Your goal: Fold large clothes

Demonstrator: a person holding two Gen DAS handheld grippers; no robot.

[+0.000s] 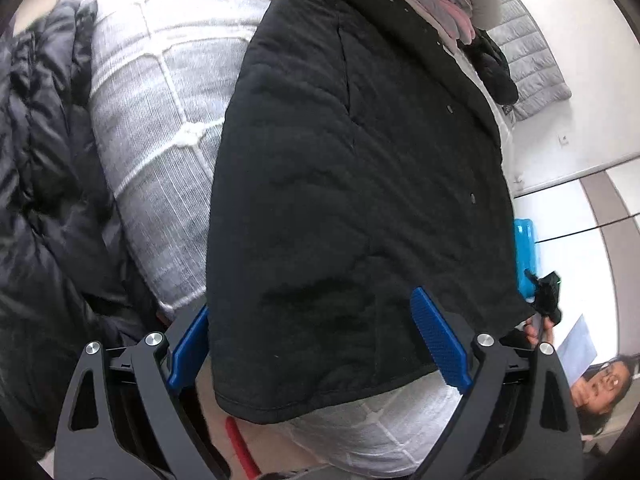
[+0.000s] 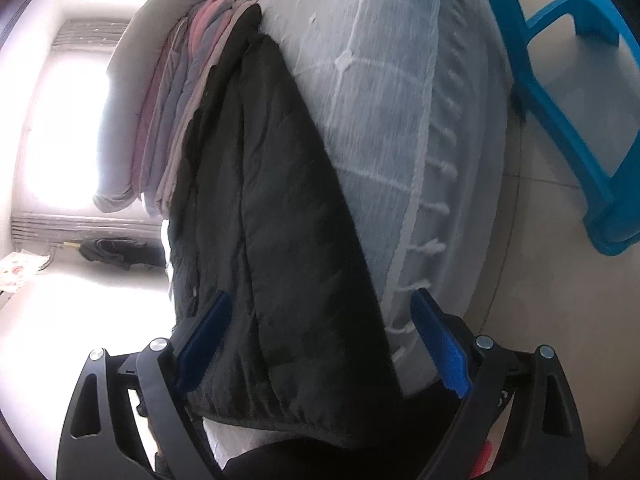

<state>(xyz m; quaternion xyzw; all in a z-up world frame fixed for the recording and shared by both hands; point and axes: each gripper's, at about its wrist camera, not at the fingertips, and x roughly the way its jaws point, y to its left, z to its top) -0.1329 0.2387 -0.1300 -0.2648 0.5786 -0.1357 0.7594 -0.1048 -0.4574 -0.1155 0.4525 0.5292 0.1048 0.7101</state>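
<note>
A black quilted jacket [image 1: 360, 160] lies flat on a bed with a grey and white bedspread [image 1: 160, 100]. My left gripper [image 1: 310, 302] is open wide over the jacket's near hem. The cloth lies between its blue pads [image 1: 436, 340], and they do not press on it. In the right wrist view the same jacket [image 2: 272, 240] runs away from me along the bed's edge. My right gripper [image 2: 322, 294] is open too, straddling the hem, with its right pad [image 2: 440, 344] beside the bedspread's tasselled rim [image 2: 424, 220].
A black puffy garment [image 1: 40, 160] lies at the left of the bed. Folded clothes [image 2: 180, 100] are stacked beyond the jacket's collar. A blue plastic stool [image 2: 560, 100] stands on the floor by the bed. A person [image 1: 600, 384] sits low at the right.
</note>
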